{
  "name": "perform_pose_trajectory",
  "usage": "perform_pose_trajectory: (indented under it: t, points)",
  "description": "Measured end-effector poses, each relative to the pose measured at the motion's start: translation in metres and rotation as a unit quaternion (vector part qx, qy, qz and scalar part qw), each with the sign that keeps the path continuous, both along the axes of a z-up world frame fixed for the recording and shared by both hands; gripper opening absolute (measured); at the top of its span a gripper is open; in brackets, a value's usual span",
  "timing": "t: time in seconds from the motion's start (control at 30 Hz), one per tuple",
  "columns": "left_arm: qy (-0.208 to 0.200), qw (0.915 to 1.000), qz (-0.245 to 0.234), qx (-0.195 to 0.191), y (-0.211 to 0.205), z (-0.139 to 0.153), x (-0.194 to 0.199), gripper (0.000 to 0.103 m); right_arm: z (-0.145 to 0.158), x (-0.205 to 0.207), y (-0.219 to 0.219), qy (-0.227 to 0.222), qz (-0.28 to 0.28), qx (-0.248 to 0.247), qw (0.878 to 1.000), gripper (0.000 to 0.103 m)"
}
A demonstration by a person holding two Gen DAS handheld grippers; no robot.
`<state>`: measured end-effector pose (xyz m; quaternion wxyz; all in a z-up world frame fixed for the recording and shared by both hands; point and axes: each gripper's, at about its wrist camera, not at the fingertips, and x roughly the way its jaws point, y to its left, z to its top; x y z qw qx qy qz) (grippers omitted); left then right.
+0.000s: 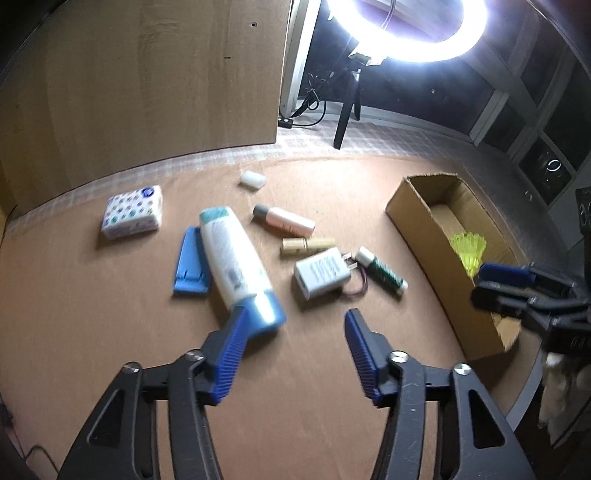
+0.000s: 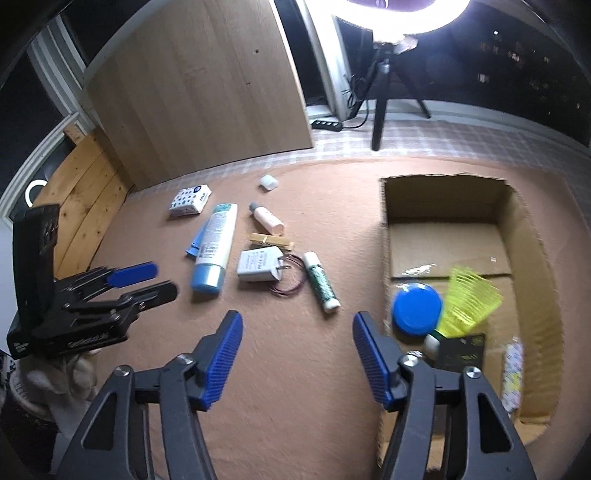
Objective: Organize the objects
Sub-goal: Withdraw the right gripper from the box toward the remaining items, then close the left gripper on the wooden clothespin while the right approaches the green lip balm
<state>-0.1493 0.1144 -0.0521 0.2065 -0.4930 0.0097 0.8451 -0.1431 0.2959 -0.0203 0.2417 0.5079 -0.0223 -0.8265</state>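
Left gripper (image 1: 293,326) hanging open, empty, over tan desk (image 1: 92,332), left finger just beside blue cap of big white bottle (image 1: 236,262). Right gripper (image 2: 297,330) also gaping wide, holding nothing, near cardboard box (image 2: 517,221). Yellow shuttlecock (image 2: 467,302), blue lid (image 2: 416,308) and dark packet (image 2: 461,350) lying inside box. Loose things waiting on desk: tissue pack (image 1: 133,216), blue clip (image 1: 190,264), pink bottle (image 1: 284,220), clothespin (image 1: 306,245), white charger (image 1: 323,273), green tube (image 1: 382,271), small white case (image 1: 253,180).

A glaring ring light (image 1: 402,33) overhead blows out; corners fall dark, edges bow, slight motion blur.
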Motion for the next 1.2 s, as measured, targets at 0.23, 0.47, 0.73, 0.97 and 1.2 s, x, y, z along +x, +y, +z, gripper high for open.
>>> perform_pose_trajectory:
  t: [0.23,0.47,0.73,0.97,1.2]
  points:
    - [-0.003,0.9999,-0.010,-0.009,0.020,-0.009,-0.042,0.031,-0.016,-0.026,-0.019,-0.026,0.012,0.001,1.000,0.039]
    - [-0.033,0.9994,-0.011,-0.006,0.036,-0.031,-0.082,0.030,-0.033,-0.048,-0.035,-0.039,0.020,0.023,0.999,0.035]
    - [-0.064,0.9977,-0.020,-0.008,0.048,-0.053,-0.112,0.029,-0.046,-0.062,-0.053,-0.045,0.036,0.056,0.997,0.033]
    - [-0.078,0.9957,-0.045,-0.022,0.067,-0.068,-0.121,0.029,-0.062,-0.074,-0.061,-0.055,0.039,0.083,0.994,0.033]
    - [-0.081,0.9934,-0.072,-0.037,0.081,-0.078,-0.123,0.029,-0.078,-0.082,-0.068,-0.066,0.038,0.105,0.992,0.033]
